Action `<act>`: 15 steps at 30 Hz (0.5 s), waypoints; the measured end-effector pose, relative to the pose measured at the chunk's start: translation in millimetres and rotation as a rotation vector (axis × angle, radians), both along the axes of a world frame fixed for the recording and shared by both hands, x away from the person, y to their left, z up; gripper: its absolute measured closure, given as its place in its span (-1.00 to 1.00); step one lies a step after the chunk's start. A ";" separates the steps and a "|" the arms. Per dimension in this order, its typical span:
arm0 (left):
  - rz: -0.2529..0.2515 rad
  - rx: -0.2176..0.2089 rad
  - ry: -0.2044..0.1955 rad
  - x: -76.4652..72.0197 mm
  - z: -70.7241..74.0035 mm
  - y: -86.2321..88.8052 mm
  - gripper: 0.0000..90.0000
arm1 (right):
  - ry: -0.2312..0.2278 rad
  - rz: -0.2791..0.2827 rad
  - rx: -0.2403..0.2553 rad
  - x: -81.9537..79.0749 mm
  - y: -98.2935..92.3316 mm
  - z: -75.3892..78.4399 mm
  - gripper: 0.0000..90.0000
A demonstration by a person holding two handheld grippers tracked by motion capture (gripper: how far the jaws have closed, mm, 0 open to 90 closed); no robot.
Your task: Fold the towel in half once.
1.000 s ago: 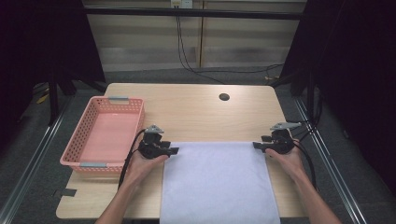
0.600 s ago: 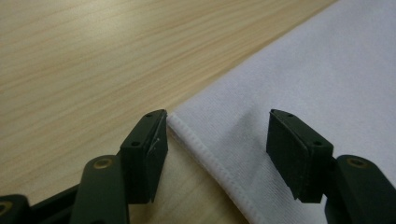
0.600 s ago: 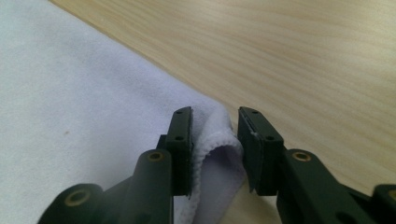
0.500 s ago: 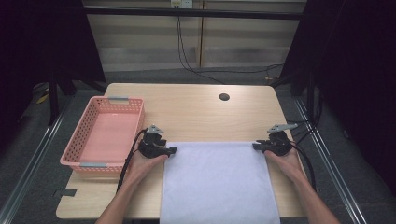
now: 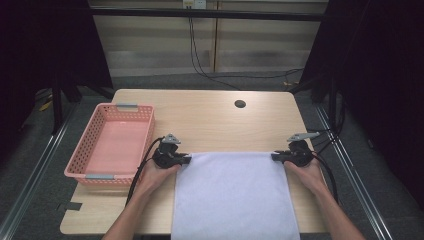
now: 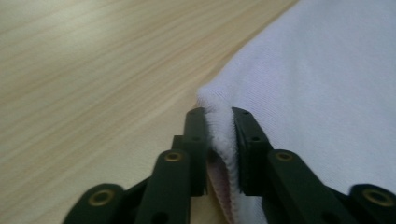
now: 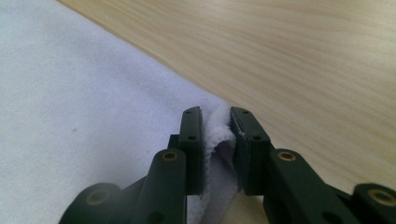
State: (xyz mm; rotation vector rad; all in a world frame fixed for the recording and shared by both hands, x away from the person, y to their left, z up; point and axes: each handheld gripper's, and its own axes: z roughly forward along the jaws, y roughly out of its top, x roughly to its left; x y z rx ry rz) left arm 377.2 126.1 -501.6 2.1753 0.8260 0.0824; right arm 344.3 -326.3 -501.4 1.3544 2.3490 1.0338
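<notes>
Beside pink basket (image 5: 112, 145): left gripper (image 5: 186, 159), right gripper (image 5: 276, 156) pinching white cloth (image 5: 232, 195) corners.

A: Room?
B: Dim. Light falls mostly on the table (image 5: 210, 117), pale wood grain, round hole (image 5: 240, 104) near the far edge.
A: Floor?
B: Grey carpet (image 5: 210, 82). Metal rails (image 5: 30, 185) run along both sides of the table.
A: Back wall?
B: Light panels (image 5: 165, 47) behind a dark crossbar (image 5: 210, 14). Black cables (image 5: 200, 60) hang down and trail across the floor.
A: Sides?
B: Dark curtains (image 5: 50, 45) left and right. Too dark to tell more.
</notes>
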 end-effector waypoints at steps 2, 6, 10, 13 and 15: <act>-0.016 0.001 -0.004 -2.1 2.7 -1.3 0.81 | 0.005 -0.001 0.009 -0.7 -0.7 1.3 0.73; -0.008 -0.039 -0.012 -3.8 10.0 2.9 0.81 | -0.015 0.001 0.050 -2.5 -7.9 10.3 0.84; -0.024 -0.089 -0.028 -3.4 21.9 7.3 0.83 | -0.046 0.009 0.078 -5.9 -13.5 22.3 0.89; -0.018 -0.113 -0.061 -4.5 29.9 8.9 0.83 | -0.064 0.021 0.083 -6.8 -12.8 28.6 0.89; -0.030 -0.072 -0.068 -0.7 34.8 7.0 0.83 | -0.084 0.024 0.098 -5.2 -13.5 33.9 0.89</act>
